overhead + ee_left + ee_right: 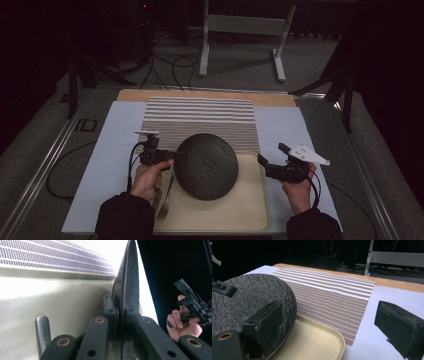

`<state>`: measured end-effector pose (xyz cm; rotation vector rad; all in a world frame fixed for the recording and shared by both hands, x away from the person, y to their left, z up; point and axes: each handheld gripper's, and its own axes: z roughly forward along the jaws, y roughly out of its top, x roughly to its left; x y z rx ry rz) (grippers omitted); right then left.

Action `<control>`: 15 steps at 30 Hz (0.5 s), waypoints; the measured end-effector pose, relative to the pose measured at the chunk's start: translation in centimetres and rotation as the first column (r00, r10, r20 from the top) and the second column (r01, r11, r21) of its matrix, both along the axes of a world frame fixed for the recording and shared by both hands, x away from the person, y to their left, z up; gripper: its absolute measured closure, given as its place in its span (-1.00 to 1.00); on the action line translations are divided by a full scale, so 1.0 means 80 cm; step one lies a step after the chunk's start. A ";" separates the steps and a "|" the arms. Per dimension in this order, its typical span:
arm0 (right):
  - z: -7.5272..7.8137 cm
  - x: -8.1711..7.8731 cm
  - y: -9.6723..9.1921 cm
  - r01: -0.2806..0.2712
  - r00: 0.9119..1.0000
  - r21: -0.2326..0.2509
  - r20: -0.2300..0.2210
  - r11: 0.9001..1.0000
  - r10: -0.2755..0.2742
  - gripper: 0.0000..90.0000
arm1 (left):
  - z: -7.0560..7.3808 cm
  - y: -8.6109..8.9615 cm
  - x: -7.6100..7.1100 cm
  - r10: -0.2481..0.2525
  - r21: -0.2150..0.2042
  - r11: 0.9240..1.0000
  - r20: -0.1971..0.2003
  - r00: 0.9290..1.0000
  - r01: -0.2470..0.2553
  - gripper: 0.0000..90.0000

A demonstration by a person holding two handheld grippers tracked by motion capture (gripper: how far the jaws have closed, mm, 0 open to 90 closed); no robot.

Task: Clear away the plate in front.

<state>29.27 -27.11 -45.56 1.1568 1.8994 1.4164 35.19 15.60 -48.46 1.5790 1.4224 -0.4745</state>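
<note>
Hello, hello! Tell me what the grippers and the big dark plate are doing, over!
Left gripper shut on dark plate rim. Right gripper open beside the plate's other edge. Plate above tray, fork beneath; striped mat behind.

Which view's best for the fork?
High view: the fork lies whole on the tray, left of the plate, tines toward the person. The left gripper view catches just its handle end on the tray.
</note>
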 end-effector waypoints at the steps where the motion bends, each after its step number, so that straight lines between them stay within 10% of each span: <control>1: 0.000 0.000 0.000 -0.001 1.000 0.000 -0.002 1.000 0.001 -0.82 | -0.001 0.000 -0.001 -0.007 0.004 1.000 0.000 1.000 0.007 0.89; 15: -0.001 0.000 0.001 -0.002 1.000 -0.001 -0.002 1.000 0.002 -0.82 | -0.016 -0.005 -0.020 -0.069 -0.004 0.998 -0.040 0.997 0.069 0.89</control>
